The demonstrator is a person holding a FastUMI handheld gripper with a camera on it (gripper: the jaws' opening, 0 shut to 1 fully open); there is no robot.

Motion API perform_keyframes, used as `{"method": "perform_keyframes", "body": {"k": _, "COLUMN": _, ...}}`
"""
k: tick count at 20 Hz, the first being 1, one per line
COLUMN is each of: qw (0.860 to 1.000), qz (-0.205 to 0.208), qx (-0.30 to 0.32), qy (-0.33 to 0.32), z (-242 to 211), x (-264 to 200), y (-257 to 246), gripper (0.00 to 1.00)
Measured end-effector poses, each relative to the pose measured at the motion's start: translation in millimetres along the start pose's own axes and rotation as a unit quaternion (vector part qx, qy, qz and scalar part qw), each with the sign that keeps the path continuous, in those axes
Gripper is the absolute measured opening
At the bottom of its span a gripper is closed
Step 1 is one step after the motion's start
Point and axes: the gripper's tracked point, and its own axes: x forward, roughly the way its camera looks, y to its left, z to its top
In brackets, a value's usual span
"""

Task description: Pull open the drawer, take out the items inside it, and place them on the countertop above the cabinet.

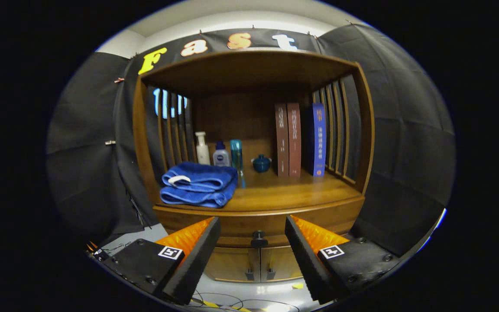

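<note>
Facing the cabinet (254,203) head-on, I hold the hand-held gripper (253,242) spread open, gripping nothing, its two fingers (197,255) flanking the dark drawer knob (258,237), which sits straight ahead between them and a little beyond their tips. The drawer (258,223) is shut, a wide front running left to right just below the surface (293,193). My judgement: the pull must come straight back toward me, so I need to go forward and close on the knob first. On the surface lie a folded blue towel (198,184) at the near left, bottles (219,154) and books (288,139) farther back.
</note>
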Motion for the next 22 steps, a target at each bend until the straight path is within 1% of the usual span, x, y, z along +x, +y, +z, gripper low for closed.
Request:
{"method": "perform_keyframes", "body": {"k": 2, "qw": 1.0, "qz": -0.008, "qx": -0.003, "qy": 0.022, "z": -20.7, "x": 25.2, "y": -5.2, "gripper": 0.99}}
{"method": "perform_keyframes", "body": {"k": 6, "qw": 0.998, "qz": -0.005, "qx": -0.004, "qy": 0.068, "z": -59.6, "x": 62.5, "y": -5.5, "gripper": 1.0}}
{"method": "perform_keyframes", "body": {"k": 9, "qw": 0.995, "qz": -0.012, "qx": -0.007, "qy": 0.099, "z": -86.8, "x": 89.9, "y": -8.0, "gripper": 1.0}}
{"method": "perform_keyframes", "body": {"k": 11, "qw": 0.994, "qz": -0.019, "qx": -0.011, "qy": 0.111, "z": -99.1, "x": 102.1, "y": -12.0, "gripper": 0.95}}
{"method": "perform_keyframes", "body": {"k": 13, "qw": 0.992, "qz": -0.025, "qx": -0.011, "qy": 0.122, "z": -109.2, "x": 111.7, "y": -15.3, "gripper": 0.84}}
{"method": "perform_keyframes", "body": {"k": 14, "qw": 0.991, "qz": -0.027, "qx": -0.01, "qy": 0.127, "z": -114.1, "x": 115.1, "y": -16.5, "gripper": 0.8}}
{"method": "perform_keyframes", "body": {"k": 16, "qw": 0.989, "qz": -0.024, "qx": -0.016, "qy": 0.142, "z": -120.7, "x": 116.3, "y": -16.1, "gripper": 0.62}}
{"method": "perform_keyframes", "body": {"k": 17, "qw": 0.99, "qz": -0.029, "qx": -0.021, "qy": 0.136, "z": -115.6, "x": 114.5, "y": -16.5, "gripper": 0.52}}
{"method": "perform_keyframes", "body": {"k": 19, "qw": 0.99, "qz": -0.031, "qx": -0.022, "qy": 0.138, "z": -114.6, "x": 112.6, "y": -16.3, "gripper": 0.45}}
{"method": "perform_keyframes", "body": {"k": 20, "qw": 0.989, "qz": -0.031, "qx": -0.027, "qy": 0.142, "z": -121.2, "x": 118.4, "y": -16.7, "gripper": 0.37}}
{"method": "perform_keyframes", "body": {"k": 22, "qw": 0.988, "qz": -0.031, "qx": -0.034, "qy": 0.147, "z": -119.4, "x": 115.0, "y": -17.5, "gripper": 0.37}}
